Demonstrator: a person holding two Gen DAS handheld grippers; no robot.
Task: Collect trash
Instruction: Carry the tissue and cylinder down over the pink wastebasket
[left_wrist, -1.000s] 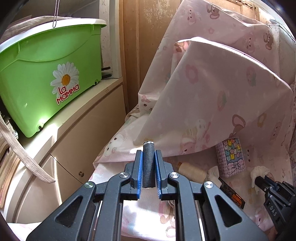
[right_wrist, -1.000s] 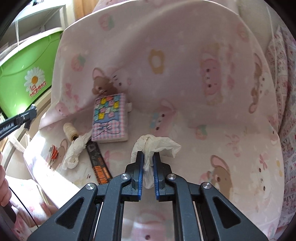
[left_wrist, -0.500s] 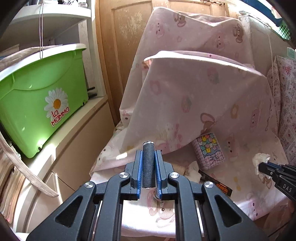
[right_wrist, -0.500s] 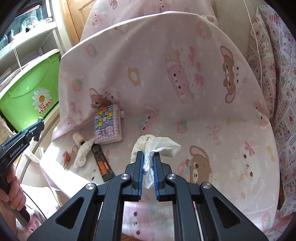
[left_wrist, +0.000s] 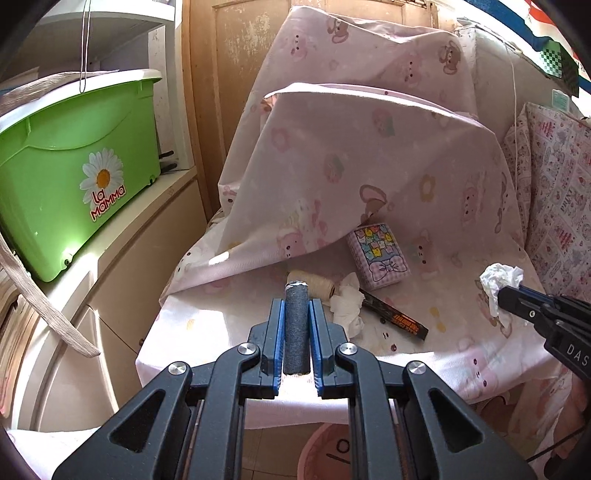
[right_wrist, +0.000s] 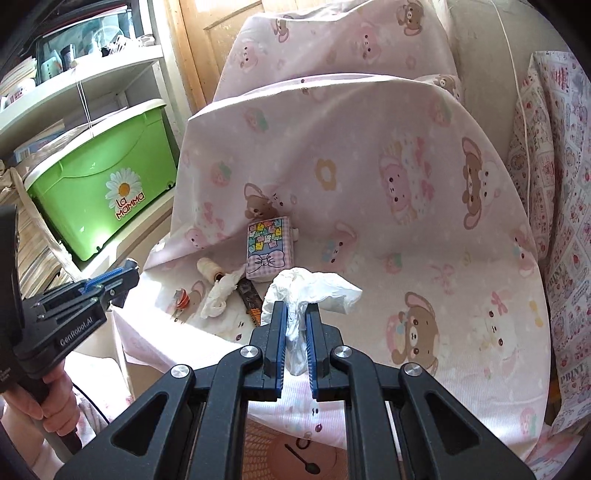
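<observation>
White tissue (right_wrist: 295, 332) in our right gripper (right_wrist: 295, 341), grey spool (left_wrist: 295, 328) in the left gripper (left_wrist: 295, 341); loose tissue could slip free.

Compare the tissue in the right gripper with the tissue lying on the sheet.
The held tissue is clamped between the right hand-held gripper fingers, raised off the pink sheet; the loose tissue lies on it, ungripped. The held one hangs alone, whereas the loose one sits between the beige spool and the dark wrapper. The held one bulges into a wad; the loose one is long and twisted. Both are white and crumpled.
</observation>
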